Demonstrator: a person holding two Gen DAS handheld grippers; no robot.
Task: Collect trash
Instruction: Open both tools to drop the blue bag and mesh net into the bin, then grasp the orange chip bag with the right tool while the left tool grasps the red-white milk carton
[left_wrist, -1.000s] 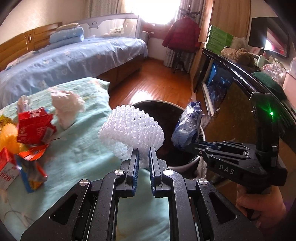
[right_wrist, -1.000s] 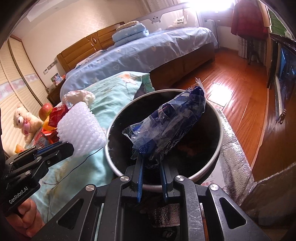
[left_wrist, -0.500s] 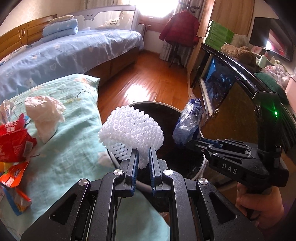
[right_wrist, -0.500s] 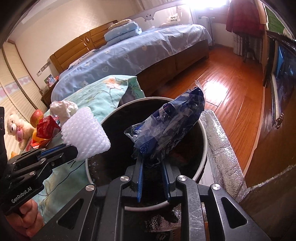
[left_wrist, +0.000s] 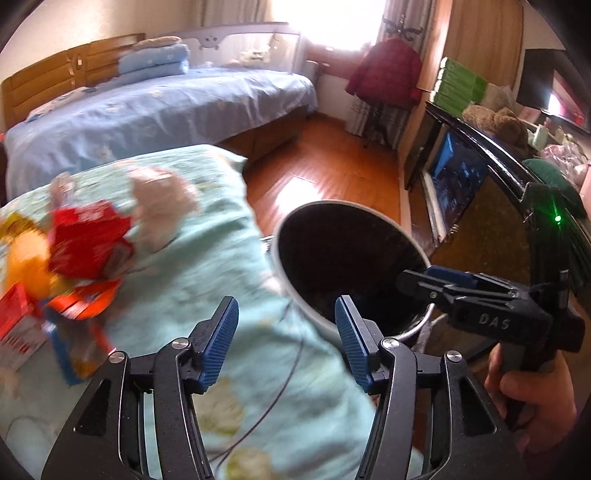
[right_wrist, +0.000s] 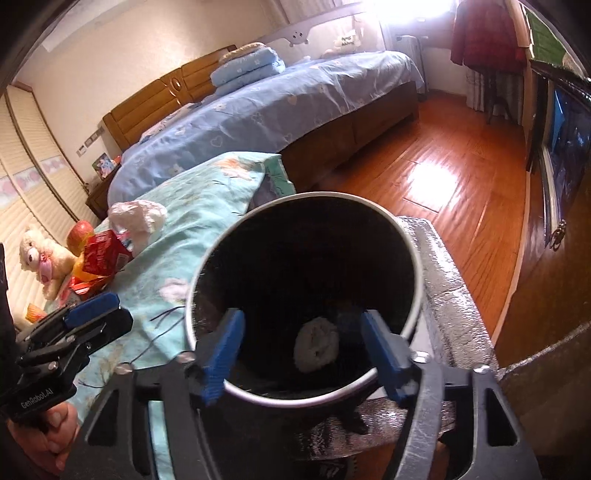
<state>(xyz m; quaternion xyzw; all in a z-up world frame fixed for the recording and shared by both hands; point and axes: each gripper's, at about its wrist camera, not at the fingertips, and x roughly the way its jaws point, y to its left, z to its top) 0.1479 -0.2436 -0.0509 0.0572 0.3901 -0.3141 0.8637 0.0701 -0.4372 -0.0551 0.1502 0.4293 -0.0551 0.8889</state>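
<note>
A round black trash bin (right_wrist: 413, 258) with a pale rim stands beside the teal bedspread (right_wrist: 207, 199). The white foam net (right_wrist: 317, 345) lies at its bottom, with a dark blue wrapper (right_wrist: 347, 315) behind it. My right gripper (right_wrist: 304, 352) is open and empty over the bin's near rim. My left gripper (left_wrist: 286, 338) is open and empty over the bedspread (left_wrist: 207, 258) at the bin's left edge (left_wrist: 284, 273). Loose trash lies on the bedspread: a red carton (left_wrist: 86, 243), a crumpled white tissue (left_wrist: 159, 203), orange and red wrappers (left_wrist: 85, 299).
A silver foil mat (right_wrist: 450, 291) lies to the right of the bin. A dark TV cabinet (left_wrist: 480, 206) runs along the right. A blue bed (left_wrist: 147, 118) stands behind, with wooden floor (right_wrist: 443, 173) between. A teddy bear (right_wrist: 44, 258) and an apple (right_wrist: 79, 230) sit at the far left.
Both grippers have opened. The foam net and the blue wrapper have dropped into the bin. The left gripper has swung left, toward the trash on the bedspread.
</note>
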